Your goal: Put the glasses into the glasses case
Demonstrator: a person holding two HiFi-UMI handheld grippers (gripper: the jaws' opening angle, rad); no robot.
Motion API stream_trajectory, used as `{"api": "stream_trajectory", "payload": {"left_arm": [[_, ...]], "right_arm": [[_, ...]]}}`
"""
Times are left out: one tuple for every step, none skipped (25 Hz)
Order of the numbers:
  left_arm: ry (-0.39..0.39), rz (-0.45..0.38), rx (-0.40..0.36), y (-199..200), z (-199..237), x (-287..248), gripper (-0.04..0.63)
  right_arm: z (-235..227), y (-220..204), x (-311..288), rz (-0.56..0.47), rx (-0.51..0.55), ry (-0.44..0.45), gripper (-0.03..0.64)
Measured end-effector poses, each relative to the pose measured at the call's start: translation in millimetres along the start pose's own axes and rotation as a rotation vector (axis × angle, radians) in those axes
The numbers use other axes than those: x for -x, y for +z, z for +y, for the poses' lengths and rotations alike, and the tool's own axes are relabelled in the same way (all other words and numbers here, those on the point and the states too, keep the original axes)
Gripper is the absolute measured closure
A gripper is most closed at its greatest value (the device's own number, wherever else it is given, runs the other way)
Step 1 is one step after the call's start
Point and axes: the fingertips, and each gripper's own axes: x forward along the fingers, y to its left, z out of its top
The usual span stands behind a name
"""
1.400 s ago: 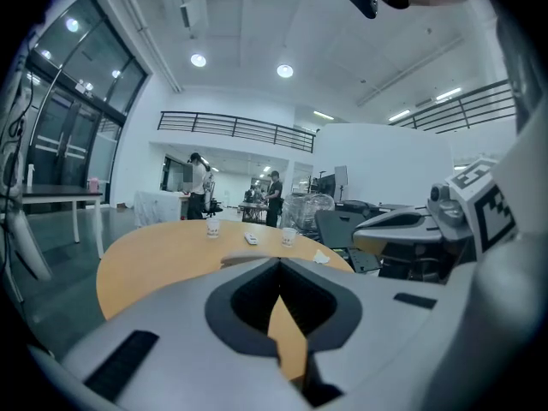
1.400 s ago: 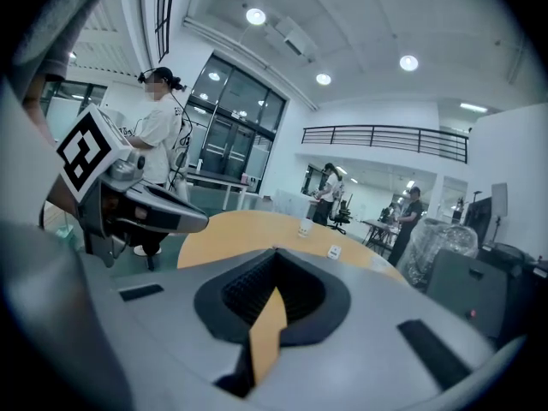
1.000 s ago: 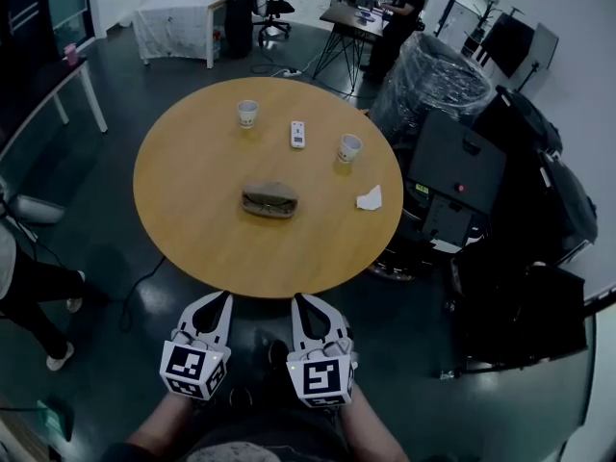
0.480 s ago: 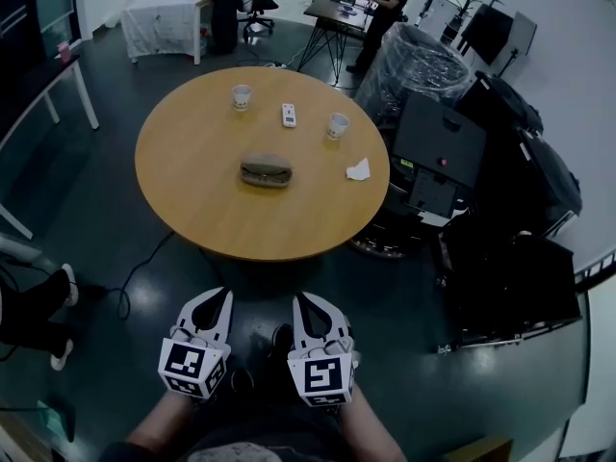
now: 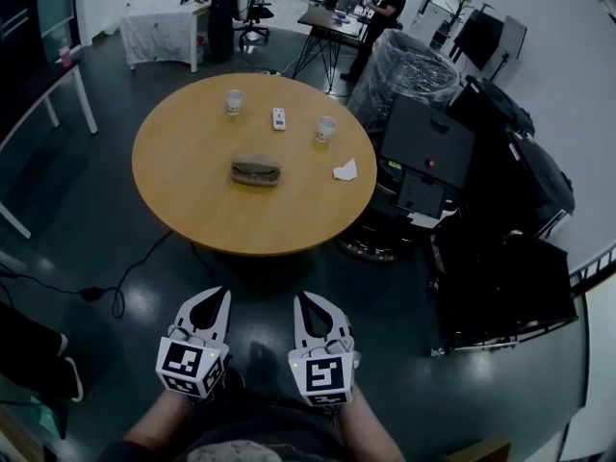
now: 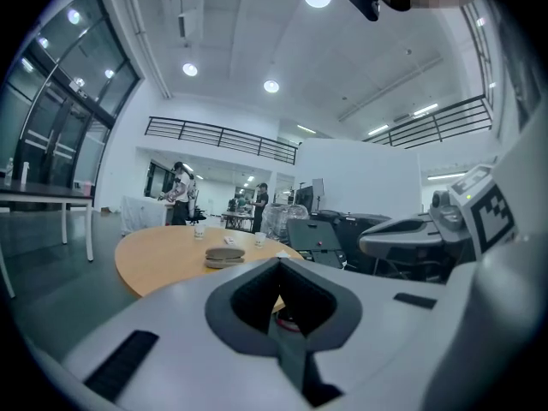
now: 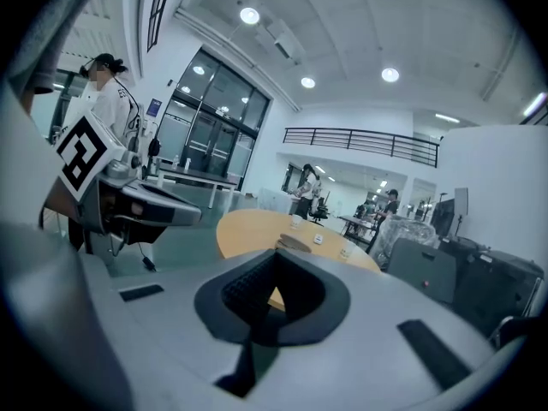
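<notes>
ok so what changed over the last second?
The head view has pulled back: the round table now sits smaller and higher. Nothing grabbed or released. Left gripper and right gripper stay shut and empty, short of the table. Glasses case, cups, remote and tissue unmoved.
</notes>
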Motion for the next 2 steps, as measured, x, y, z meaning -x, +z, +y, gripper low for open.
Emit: {"api": "stream_trajectory", "payload": {"left_arm": [[0.006, -0.002, 0.001, 0.5, -3.1, -0.3, 0.589], [0.011, -0.004, 0.003, 0.9, -6.2, -0.5, 0.589]], "right_arm": [[-2.0, 0.1, 2.0, -0.005, 0.002, 0.005, 0.629], [-3.8, 0.1, 4.1, -0.010, 0.004, 0.011, 0.629]]}}
